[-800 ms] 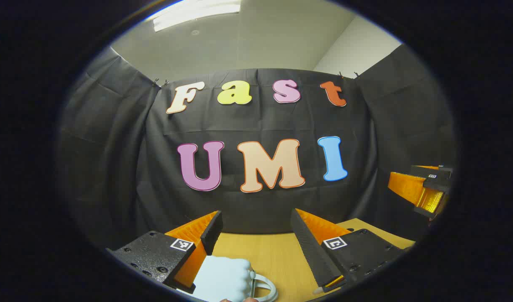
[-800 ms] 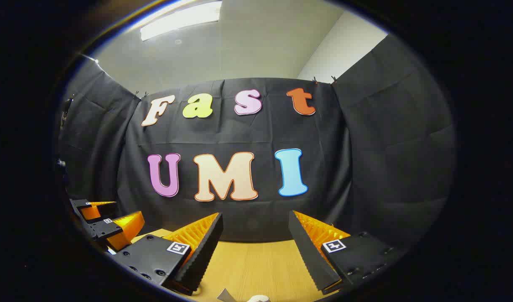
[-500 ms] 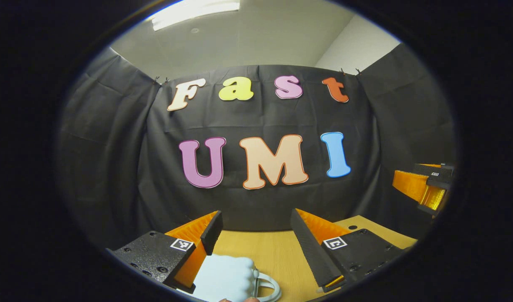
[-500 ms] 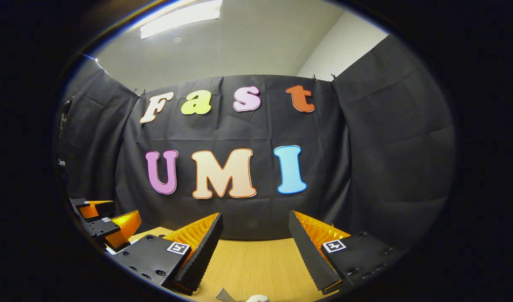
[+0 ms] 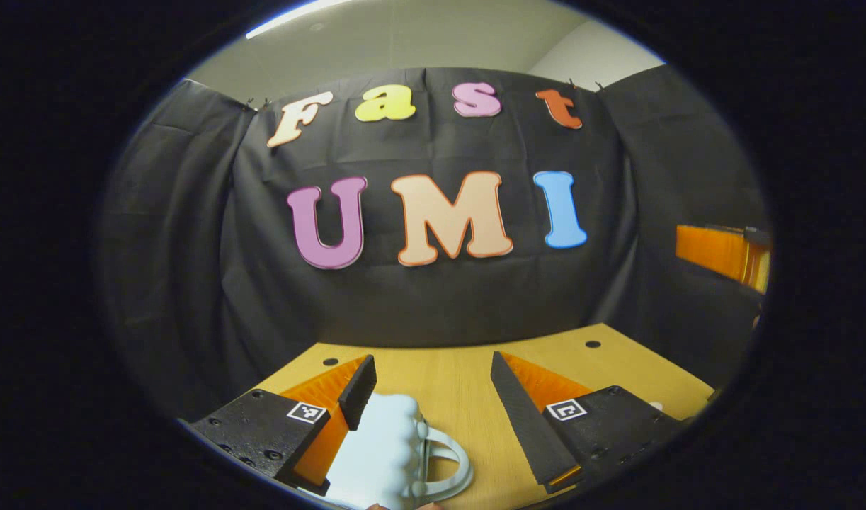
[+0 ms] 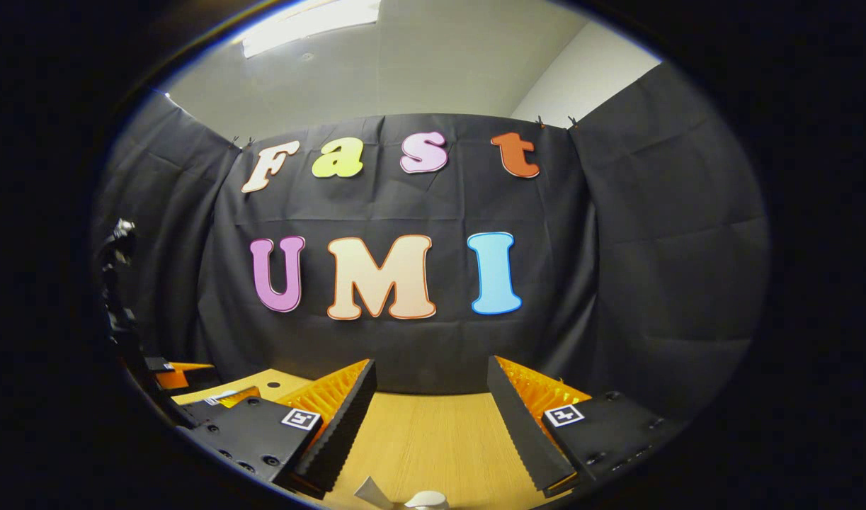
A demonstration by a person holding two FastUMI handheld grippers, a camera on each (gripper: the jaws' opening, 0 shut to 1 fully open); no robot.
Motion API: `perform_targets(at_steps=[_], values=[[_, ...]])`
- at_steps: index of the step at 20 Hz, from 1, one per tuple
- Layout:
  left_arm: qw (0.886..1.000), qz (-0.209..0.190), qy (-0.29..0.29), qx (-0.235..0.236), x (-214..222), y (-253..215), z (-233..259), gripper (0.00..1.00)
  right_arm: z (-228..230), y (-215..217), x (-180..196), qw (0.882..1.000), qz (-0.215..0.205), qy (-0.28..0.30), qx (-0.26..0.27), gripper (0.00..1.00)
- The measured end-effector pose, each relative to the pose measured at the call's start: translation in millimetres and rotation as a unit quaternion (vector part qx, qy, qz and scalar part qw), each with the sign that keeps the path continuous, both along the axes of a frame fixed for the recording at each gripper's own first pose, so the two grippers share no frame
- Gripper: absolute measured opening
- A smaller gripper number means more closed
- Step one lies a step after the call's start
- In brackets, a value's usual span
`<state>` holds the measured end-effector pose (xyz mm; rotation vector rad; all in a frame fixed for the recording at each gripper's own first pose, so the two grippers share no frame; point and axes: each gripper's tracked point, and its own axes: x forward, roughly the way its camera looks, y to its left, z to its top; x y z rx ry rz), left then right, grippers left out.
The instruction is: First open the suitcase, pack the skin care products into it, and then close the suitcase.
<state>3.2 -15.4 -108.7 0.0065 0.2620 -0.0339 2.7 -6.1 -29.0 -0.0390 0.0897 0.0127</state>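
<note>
1. Left tool (image 5: pixel 433 382): fingers spread wide, nothing pinched between them. It hangs low over the wooden counter (image 5: pixel 461 368), aimed at the black cloth wall (image 5: pixel 433 297).
2. A pale blue suitcase (image 5: pixel 376 453) with a lumpy, ribbed shell lies on the counter just under the left tool, against the inner side of its left finger (image 5: pixel 358 382). Contact with that finger cannot be confirmed at this angle.
3. The suitcase's pale loop handle (image 5: pixel 447 464) sticks out toward the gap between the fingers. The lid seam is hidden, so whether the case is open or closed cannot be told.
4. Two small dark holes (image 5: pixel 593 344) sit in the counter ahead of the left tool, one to each side.
5. At the far right of the left gripper view, part of the right tool's body shows, raised above the counter edge.
6. Right tool (image 6: pixel 431 386): fingers spread wide, holding nothing, low over the same counter and facing the wall.
7. Below the right tool, at the bottom rim of the right gripper view, a small white rounded object (image 6: pixel 427 500) and a grey folded tab (image 6: pixel 372 492) lie on the counter; possibly skin care items, too cropped to identify.
8. To the right tool's far left, the left tool appears partly behind the right tool's left finger.
</note>
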Motion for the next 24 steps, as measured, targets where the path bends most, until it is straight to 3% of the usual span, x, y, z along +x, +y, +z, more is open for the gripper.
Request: perform_targets(at_steps=[6,13,24], values=[[0.996,-0.012,0.088,-0.015,-5.9,-22.6,-67.0,0.97,-10.5,-22.0,-3.4,1.0,-0.015,0.017,-0.016,0.99],[0.983,-0.012,0.182,-0.017,-10.8,-38.2,-136.0,0.97,-17.6,-43.0,-4.2,0.998,-0.028,0.031,-0.038,0.98],[0.959,-0.017,0.281,-0.032,-13.8,-53.5,-193.4,0.95,-29.8,-47.2,-4.7,0.997,-0.033,0.046,-0.052,0.99]])
